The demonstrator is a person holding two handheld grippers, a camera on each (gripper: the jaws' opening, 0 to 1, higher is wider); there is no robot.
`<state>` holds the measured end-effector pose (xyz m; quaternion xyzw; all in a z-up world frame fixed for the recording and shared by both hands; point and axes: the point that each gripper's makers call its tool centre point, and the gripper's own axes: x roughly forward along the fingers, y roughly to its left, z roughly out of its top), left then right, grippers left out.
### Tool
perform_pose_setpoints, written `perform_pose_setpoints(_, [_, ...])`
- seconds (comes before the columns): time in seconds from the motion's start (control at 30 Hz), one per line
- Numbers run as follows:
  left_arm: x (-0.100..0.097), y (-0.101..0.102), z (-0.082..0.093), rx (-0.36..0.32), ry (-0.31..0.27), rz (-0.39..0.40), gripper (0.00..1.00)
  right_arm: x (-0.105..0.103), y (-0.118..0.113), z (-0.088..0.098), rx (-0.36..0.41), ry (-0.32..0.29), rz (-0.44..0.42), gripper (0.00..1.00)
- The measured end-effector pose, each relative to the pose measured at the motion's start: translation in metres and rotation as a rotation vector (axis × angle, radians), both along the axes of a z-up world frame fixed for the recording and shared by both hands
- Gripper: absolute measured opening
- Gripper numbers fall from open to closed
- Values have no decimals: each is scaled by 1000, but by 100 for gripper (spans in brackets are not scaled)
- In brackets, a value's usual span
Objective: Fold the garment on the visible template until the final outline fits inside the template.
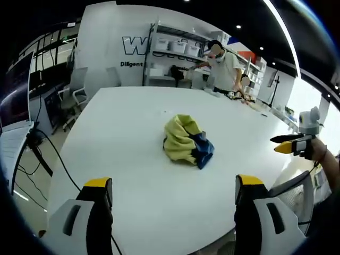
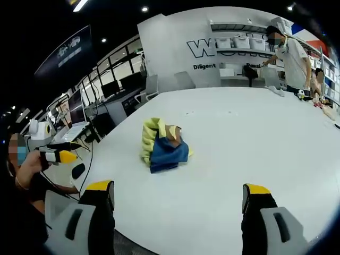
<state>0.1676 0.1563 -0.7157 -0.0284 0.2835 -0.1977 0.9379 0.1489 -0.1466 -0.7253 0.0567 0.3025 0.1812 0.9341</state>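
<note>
Garment (image 1: 187, 141) — one item, yellow and dark blue, bunched in a loose heap on your white table (image 1: 133, 180), unfolded. In the left gripper view it lies near the middle of the tabletop, at about 12 o'clock from your jaws, well apart from them; the blue part sits toward 4 o'clock of the heap. In the right gripper view the same heap (image 2: 162, 144) lies at about 11 o'clock from the jaws, blue cloth facing you, yellow folds behind and to 9 o'clock.

Left gripper (image 1: 174, 192) — jaws spread wide, yellow tips, holding nothing, above the near table edge. It also appears at 9 o'clock in the right gripper view (image 2: 62, 154), in your hand.

Right gripper (image 2: 178, 195) — jaws likewise spread wide and empty, over the near edge. You can see it at 3 o'clock in the left gripper view (image 1: 291, 144), beyond the table's side.

Surroundings — a person (image 1: 224, 69) stands at the far end of the table; shelving (image 1: 172, 56) against the wall; office chairs (image 1: 74, 95) at 10 o'clock; cables (image 1: 53, 154) hanging off the table's side.
</note>
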Motion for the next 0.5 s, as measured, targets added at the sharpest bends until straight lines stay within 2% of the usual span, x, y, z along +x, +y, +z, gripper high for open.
perform_pose_setpoints(0.5, [-1, 4, 1, 12, -9, 9, 94, -2, 1, 0, 4, -3, 3, 99])
